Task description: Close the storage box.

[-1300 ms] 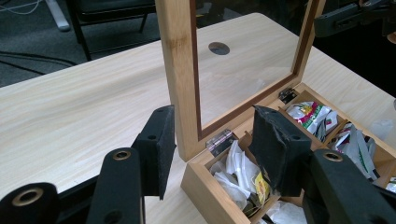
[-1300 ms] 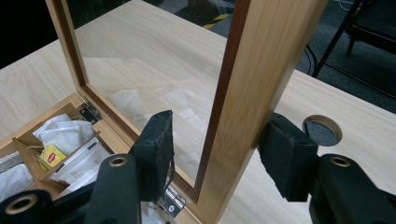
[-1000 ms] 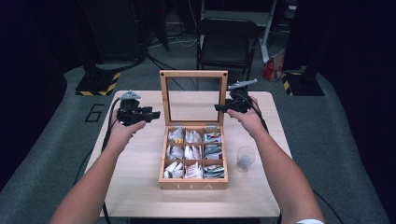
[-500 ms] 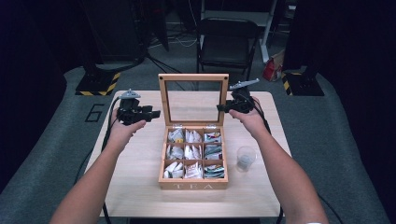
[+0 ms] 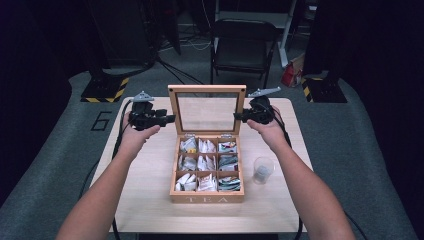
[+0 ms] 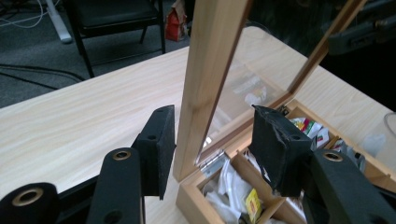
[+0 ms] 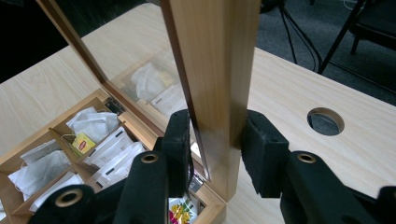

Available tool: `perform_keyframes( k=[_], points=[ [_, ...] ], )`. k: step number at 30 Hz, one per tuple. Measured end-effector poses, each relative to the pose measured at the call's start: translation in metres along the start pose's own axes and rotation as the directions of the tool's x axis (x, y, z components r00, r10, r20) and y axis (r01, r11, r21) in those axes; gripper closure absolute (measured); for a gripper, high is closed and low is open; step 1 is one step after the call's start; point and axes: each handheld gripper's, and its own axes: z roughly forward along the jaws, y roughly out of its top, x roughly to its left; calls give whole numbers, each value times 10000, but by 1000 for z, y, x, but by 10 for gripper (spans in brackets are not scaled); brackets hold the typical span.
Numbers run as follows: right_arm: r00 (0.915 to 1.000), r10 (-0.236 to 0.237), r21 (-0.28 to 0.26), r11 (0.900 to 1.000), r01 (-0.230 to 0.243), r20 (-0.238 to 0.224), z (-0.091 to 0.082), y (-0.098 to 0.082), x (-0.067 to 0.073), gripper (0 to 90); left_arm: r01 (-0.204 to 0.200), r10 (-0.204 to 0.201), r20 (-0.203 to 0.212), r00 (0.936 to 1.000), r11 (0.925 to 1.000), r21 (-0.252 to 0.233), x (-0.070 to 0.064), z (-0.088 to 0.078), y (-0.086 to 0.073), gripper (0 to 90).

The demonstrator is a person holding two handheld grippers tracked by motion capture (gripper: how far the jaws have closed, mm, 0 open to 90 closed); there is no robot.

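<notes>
- Lid [image 5: 207, 111]: glass-paned, wood frame, upright on tea box [image 5: 207, 197], mid counter [image 5: 150, 210]. Box open; bags [image 5: 205, 162] in every compartment.
- R hand-held gripper [image 7: 215, 144]: jaws have just been closing, now pinching lid's right stile, both pads touching wood.
- L hand-held gripper [image 6: 212, 140]: spread, straddling left stile; neither pad pressing.
- Step, as judged: taking hold of lid to swing it.
- Next: close L on stile, move both together about the hinges; uneven pull could rack the frame.
- Cup [image 5: 263, 170] right of box, apart.
</notes>
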Motion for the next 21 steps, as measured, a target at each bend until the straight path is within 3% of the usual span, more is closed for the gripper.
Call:
perform_keyframes(
  k=[7, 11, 15, 21],
  points=[
    [10000, -44, 65, 10000, 45, -88, -3, -1, 3, 633, -141, 141, -13, 9999, 9999, -14, -6, 7, 10, 507],
    [9998, 3, -90, 10000, -5, -210, -4, -5, 3, 626, -308, 305, -95, 9995, 9990, -330, -10, 4, 15, 554],
    [9994, 28, -100, 9999, -32, -342, -5, -7, 3, 618, -289, 284, -124, 9995, 9988, -392, -10, 3, 15, 617],
    [9989, 112, -251, 9996, -124, -453, -8, -11, 4, 567, -367, 360, -146, 9992, 9983, -444, -12, 2, 13, 619]
  ],
)
